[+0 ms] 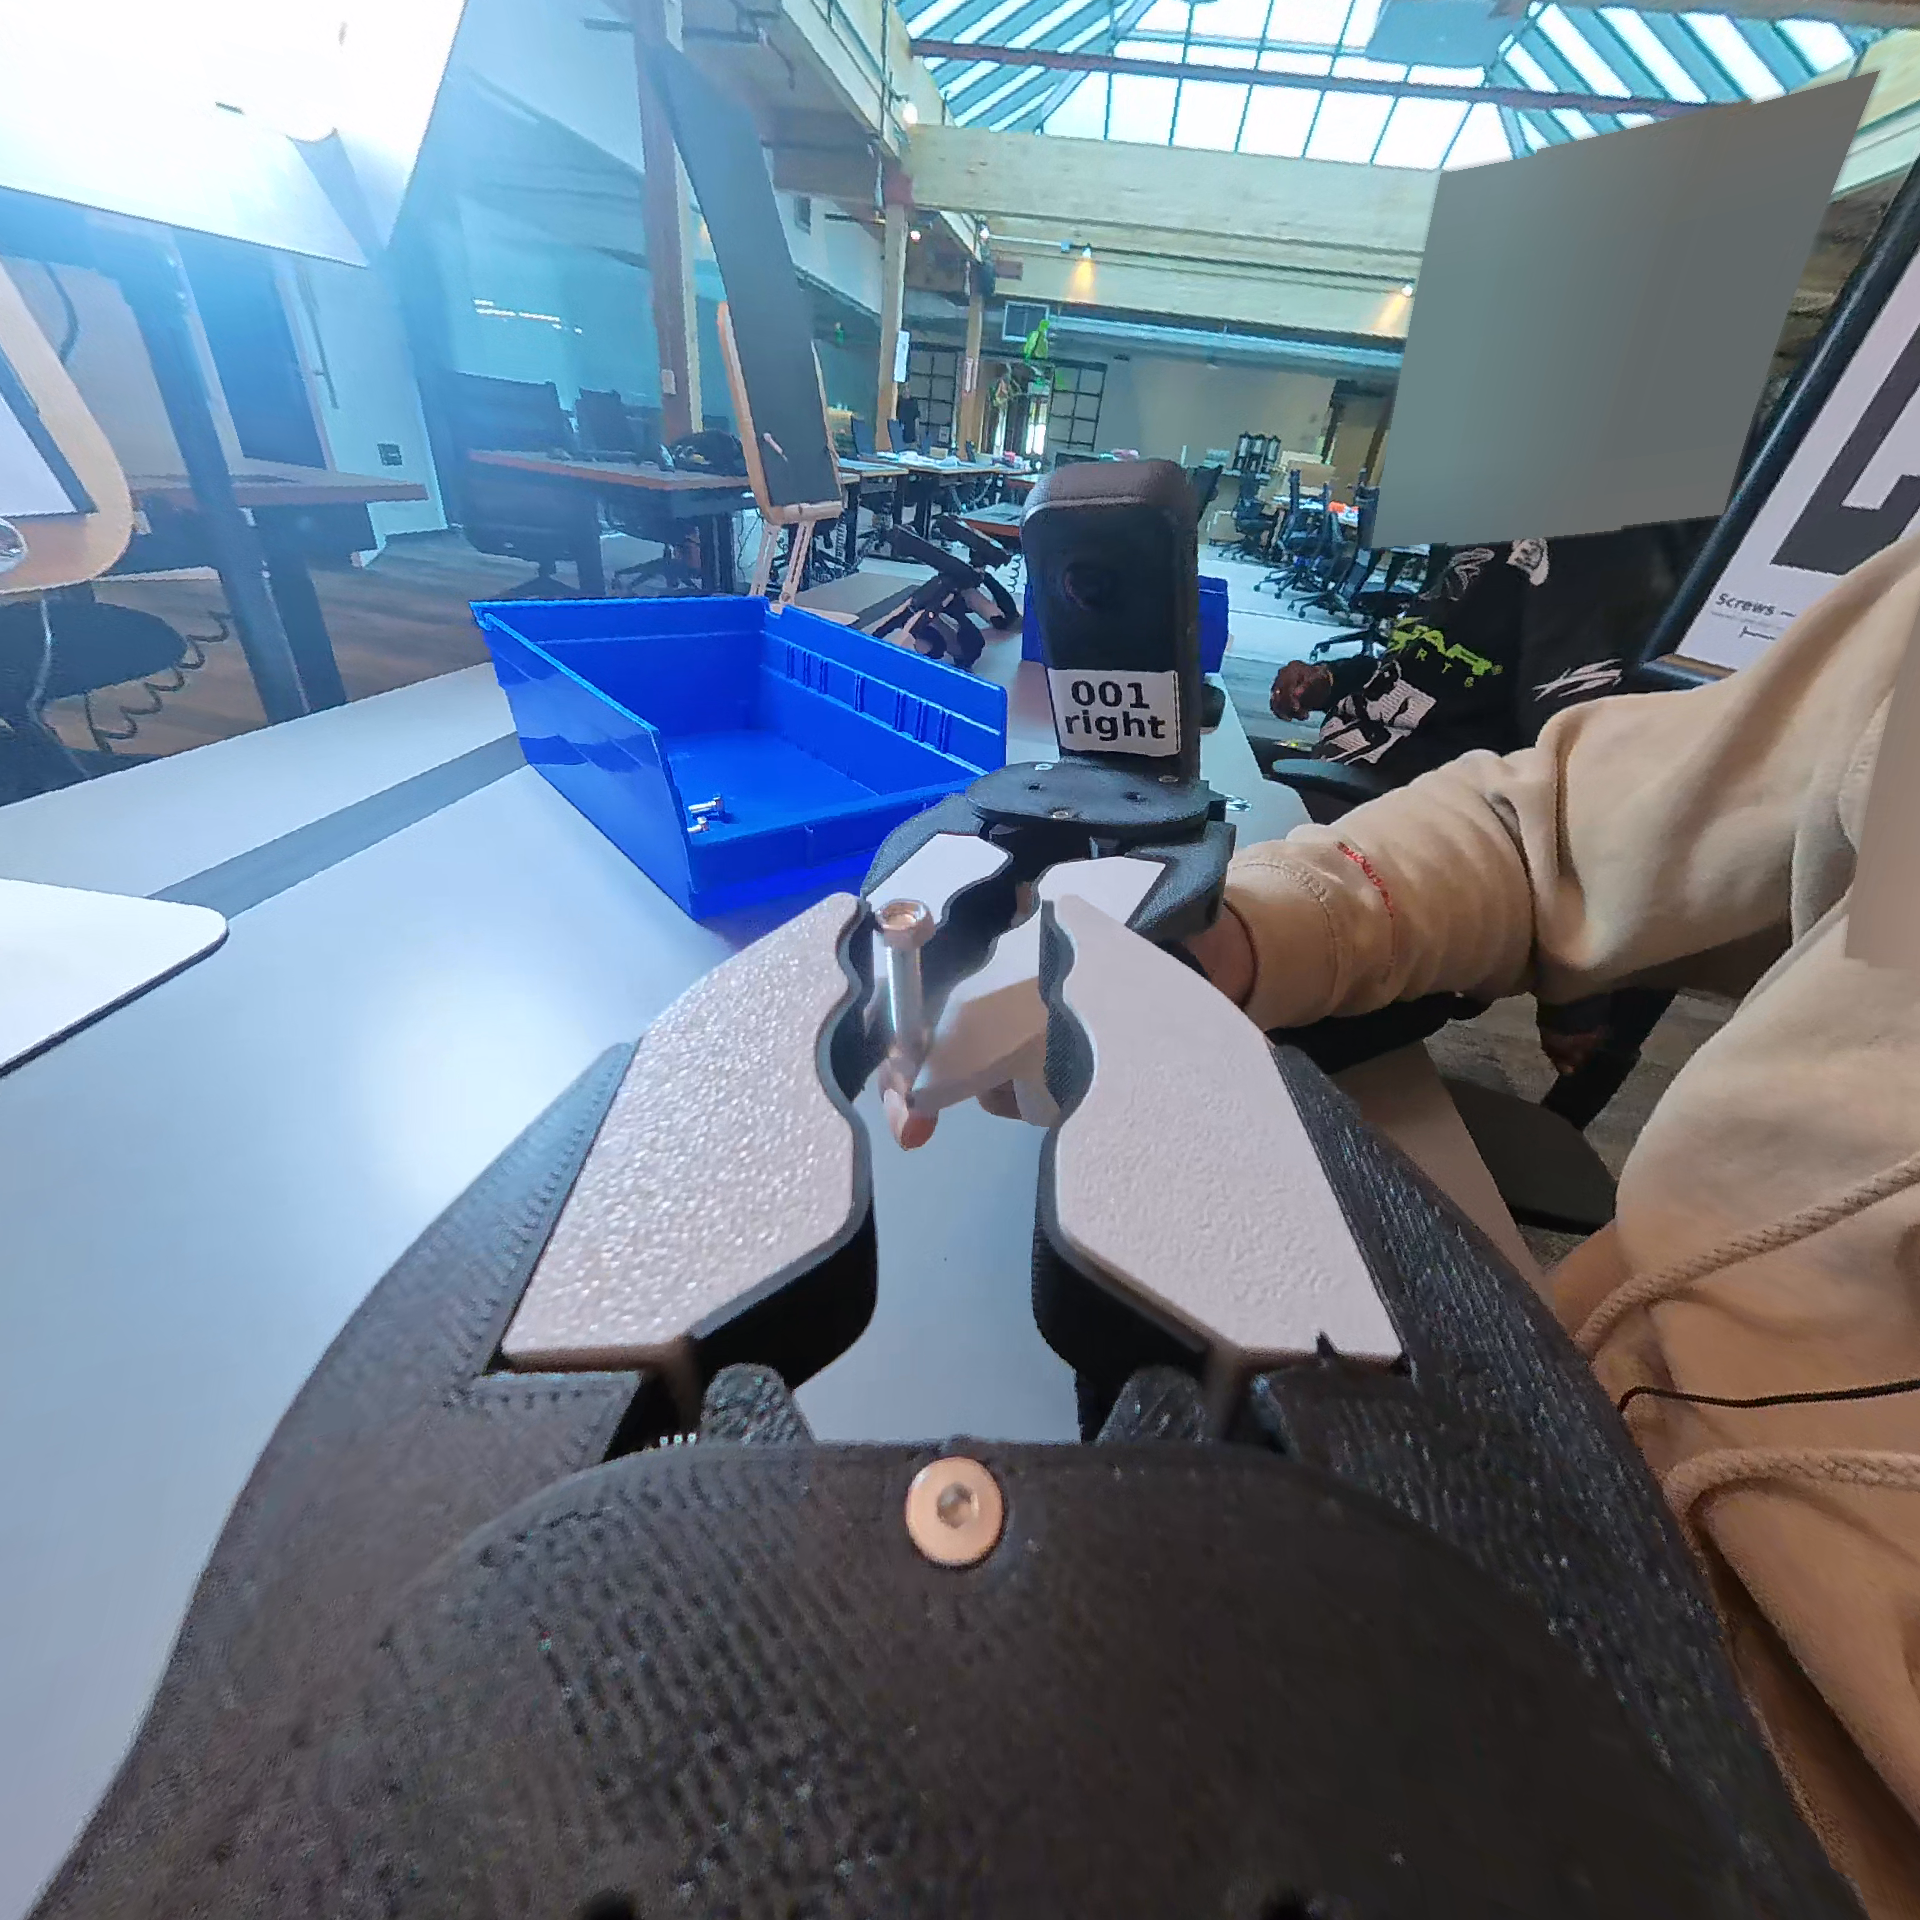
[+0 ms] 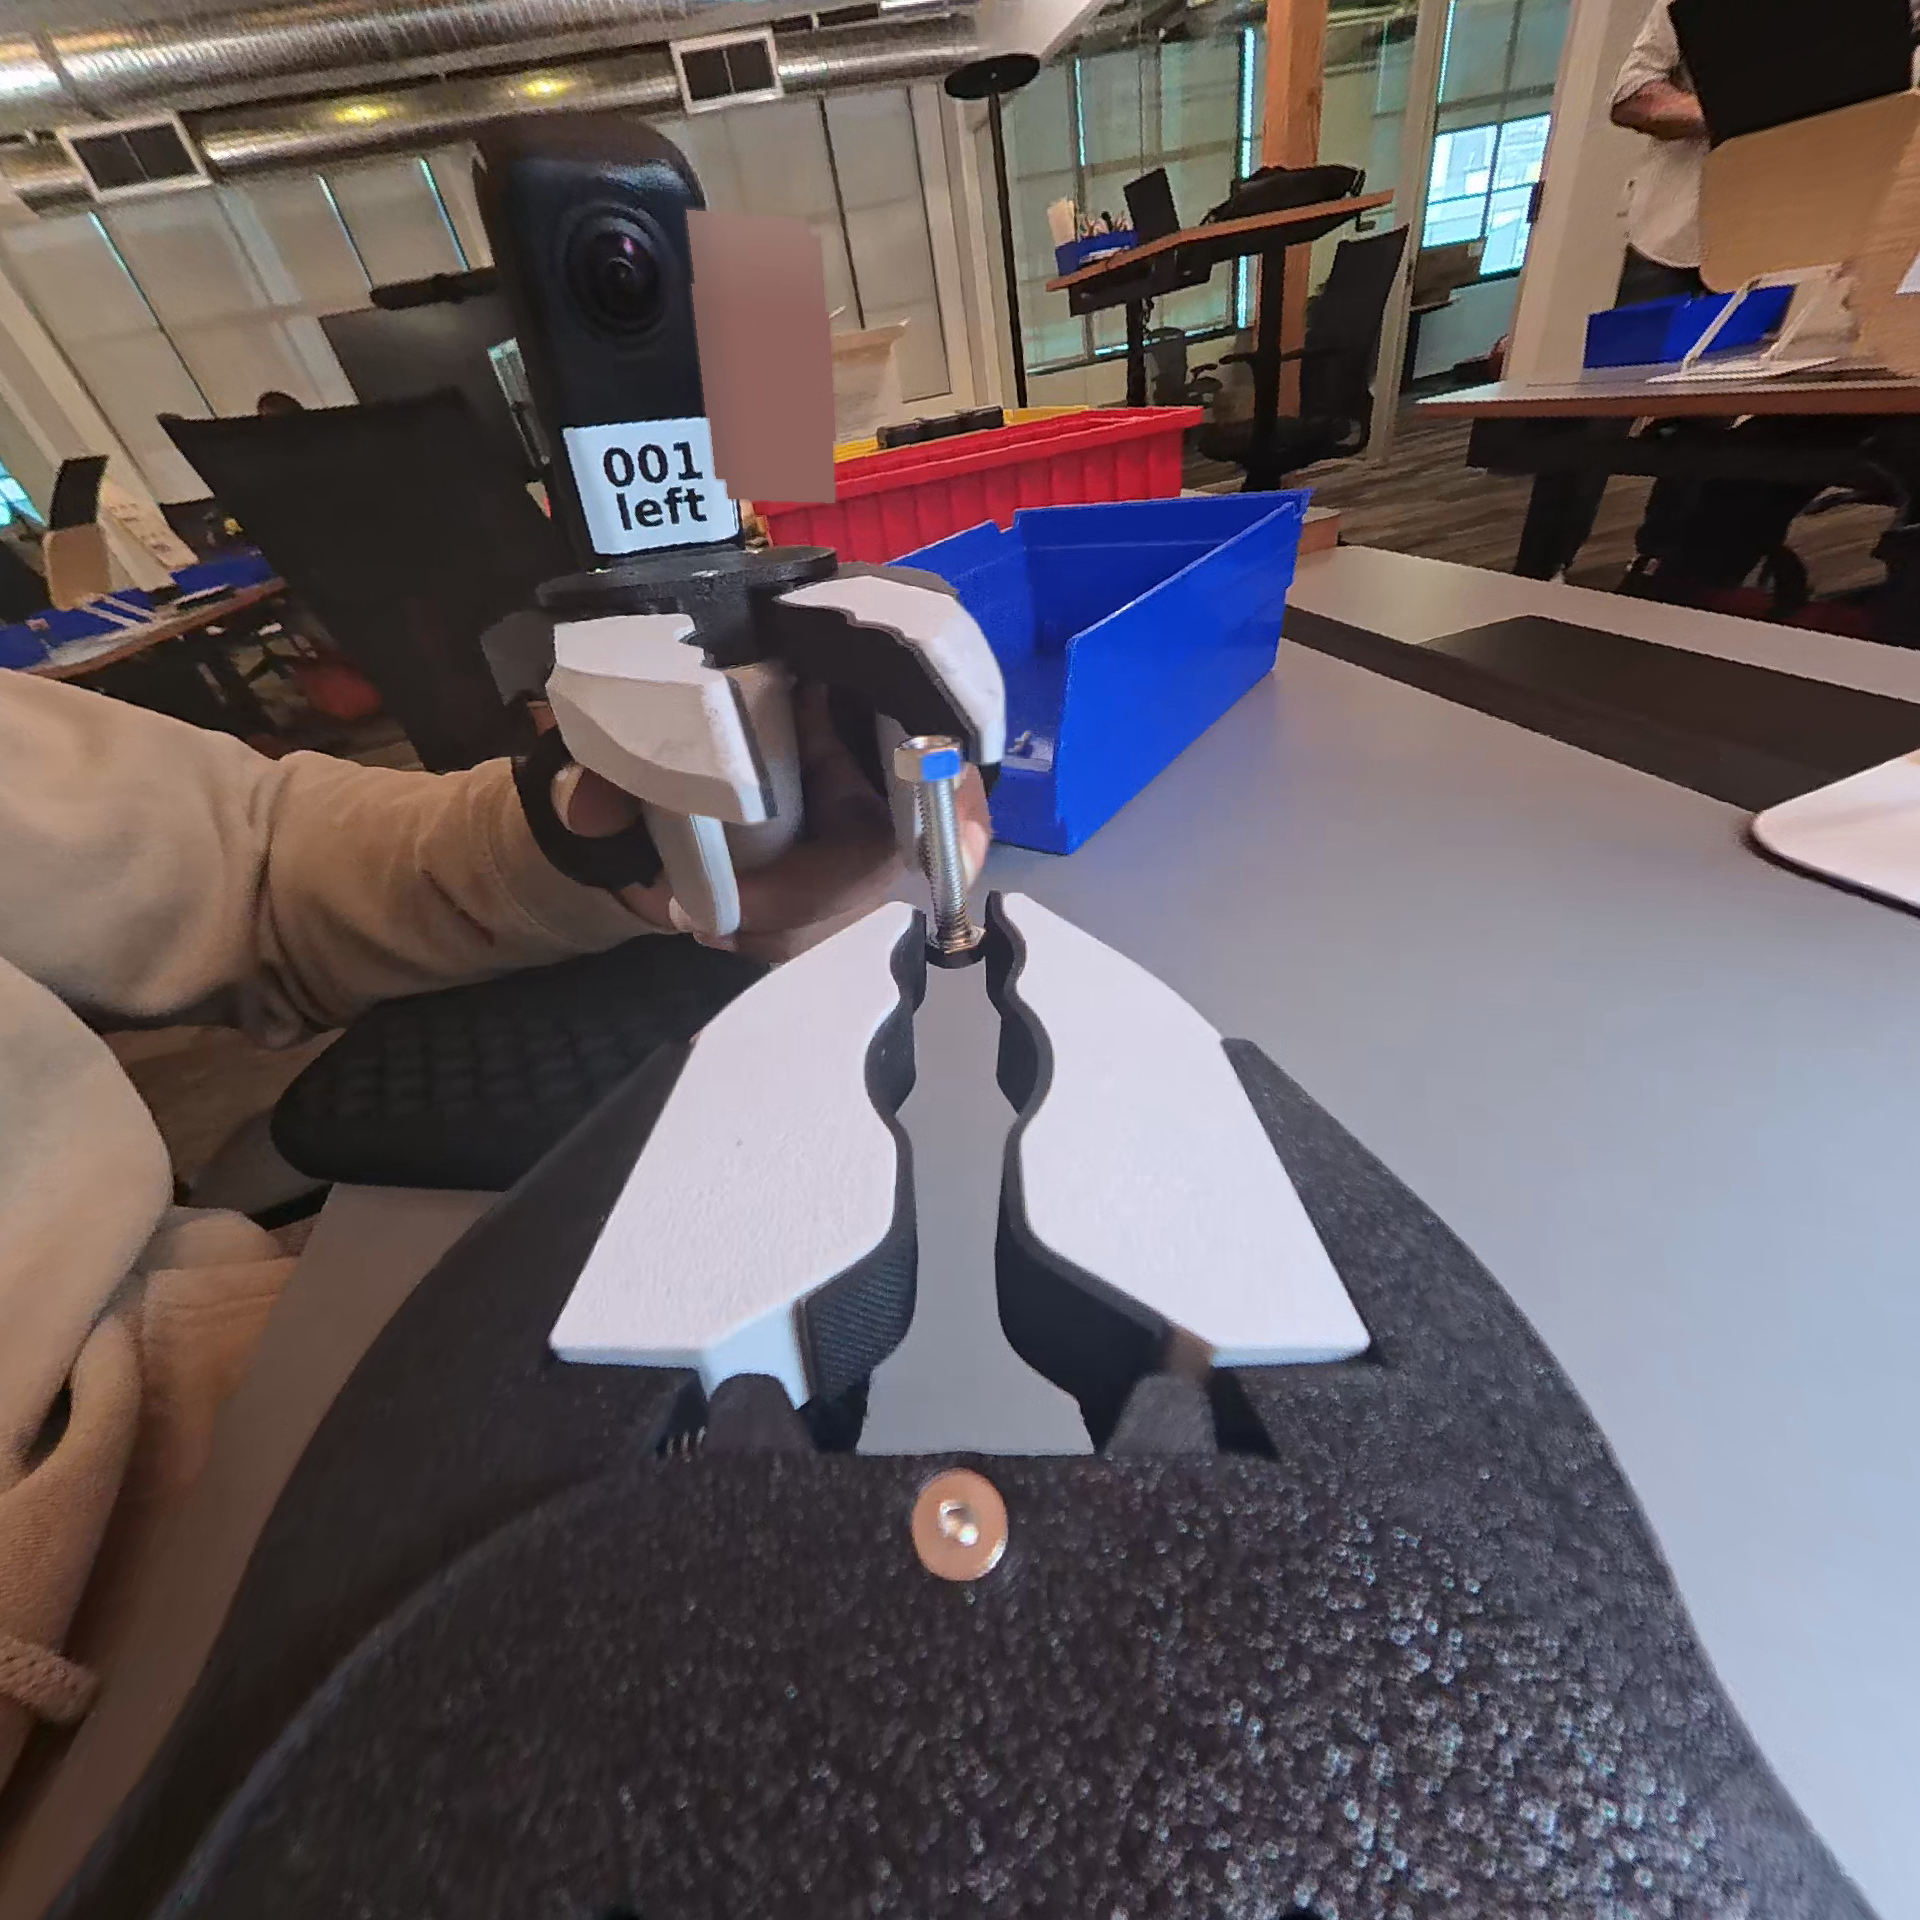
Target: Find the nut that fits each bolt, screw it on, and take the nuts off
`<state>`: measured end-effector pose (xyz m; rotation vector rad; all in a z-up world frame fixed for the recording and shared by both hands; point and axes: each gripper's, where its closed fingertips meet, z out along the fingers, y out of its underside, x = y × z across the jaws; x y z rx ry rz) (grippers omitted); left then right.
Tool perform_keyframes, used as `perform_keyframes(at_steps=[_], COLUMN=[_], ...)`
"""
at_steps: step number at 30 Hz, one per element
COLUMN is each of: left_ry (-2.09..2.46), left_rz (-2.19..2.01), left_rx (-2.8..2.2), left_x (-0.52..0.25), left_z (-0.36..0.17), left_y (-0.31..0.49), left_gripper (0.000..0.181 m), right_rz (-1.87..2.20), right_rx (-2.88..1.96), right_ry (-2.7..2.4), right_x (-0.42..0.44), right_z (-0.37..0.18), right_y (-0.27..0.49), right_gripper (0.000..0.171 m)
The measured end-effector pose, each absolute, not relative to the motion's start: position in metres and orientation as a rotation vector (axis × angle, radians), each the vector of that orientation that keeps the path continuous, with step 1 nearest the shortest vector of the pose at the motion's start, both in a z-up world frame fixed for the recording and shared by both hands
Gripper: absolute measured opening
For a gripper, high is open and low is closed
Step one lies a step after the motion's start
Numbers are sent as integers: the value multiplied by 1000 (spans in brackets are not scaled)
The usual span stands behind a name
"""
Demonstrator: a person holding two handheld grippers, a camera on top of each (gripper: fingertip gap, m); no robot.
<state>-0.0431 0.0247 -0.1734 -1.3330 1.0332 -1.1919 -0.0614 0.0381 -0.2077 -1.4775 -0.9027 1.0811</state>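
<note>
A silver bolt (image 2: 940, 831) with a blue mark on its head stands upright between the two grippers above the grey table (image 2: 1455, 1039). My right gripper (image 2: 954, 916) is shut on a small nut (image 2: 951, 940) at the bolt's lower end. My left gripper (image 1: 951, 912) has its jaws apart. The bolt (image 1: 899, 977) stands against the inner edge of its left finger. A fingertip (image 1: 914, 1127) touches the bolt's lower end. In the right wrist view the left gripper (image 2: 868, 774) is wide open, with the bolt head just under one fingertip.
A blue bin (image 1: 582, 727) lies on the table behind the grippers with a small metal part (image 1: 704, 816) inside; it also shows in the right wrist view (image 2: 1164, 665). A red bin (image 2: 997, 468) stands farther back. A white board (image 2: 1849, 831) lies at the table's side. Only a small space, under 4 cm, lies between the two pairs of fingers.
</note>
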Motion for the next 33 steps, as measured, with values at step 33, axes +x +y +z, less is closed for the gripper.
perform_keyframes(at_steps=[33], left_ry=[1005], left_rz=[-1248], left_rx=[-1316], left_x=[-50], left_z=[-167], left_y=[26], left_gripper=[11], right_rz=[1070], right_rx=[-1474], right_ry=[-872], right_x=[-56], right_z=[-204], right_y=[43], right_gripper=[11])
